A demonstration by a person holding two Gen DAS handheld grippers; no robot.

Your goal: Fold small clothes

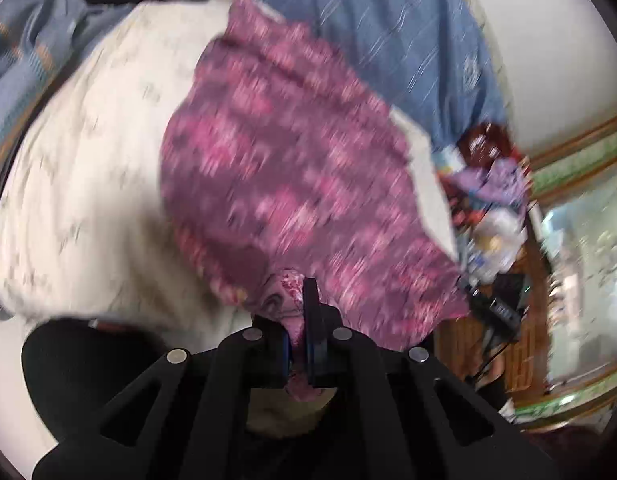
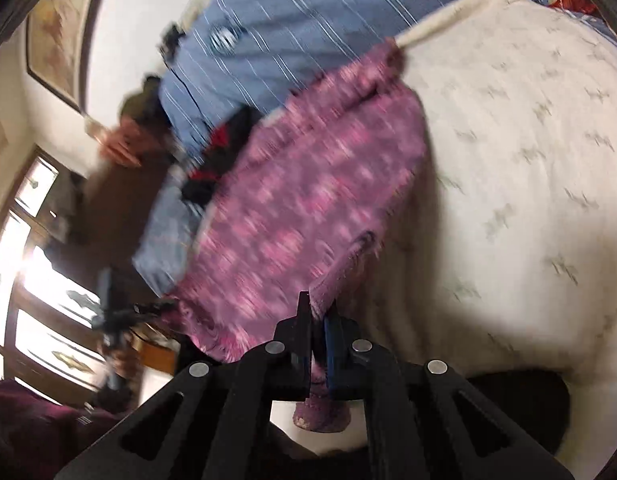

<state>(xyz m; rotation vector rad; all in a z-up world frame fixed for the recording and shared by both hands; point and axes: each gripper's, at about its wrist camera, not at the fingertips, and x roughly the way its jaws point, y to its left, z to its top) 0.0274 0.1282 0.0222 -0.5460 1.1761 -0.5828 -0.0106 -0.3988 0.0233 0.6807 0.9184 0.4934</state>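
A small garment (image 1: 292,168) of soft, knitted-looking cloth, mottled pink and plum, lay spread over a cream sheet (image 1: 88,168) printed with faint grey sprigs. Beyond it lay a blue cloth (image 1: 388,28) with thin white stripes. Both pictures were blurred.

The left gripper (image 1: 298,300) was clenched on one bunched corner of the garment, the cloth pinched between its black fingers (image 1: 312,312) and hanging out behind them. The right gripper (image 2: 318,320) was clamped on another corner, a twisted fold running up from its fingers (image 2: 302,328) into the spread cloth.

Only the left view showed a cluttered wooden shelf (image 1: 508,320); only the right showed bright window panes (image 2: 36,272) and a framed picture (image 2: 56,28).
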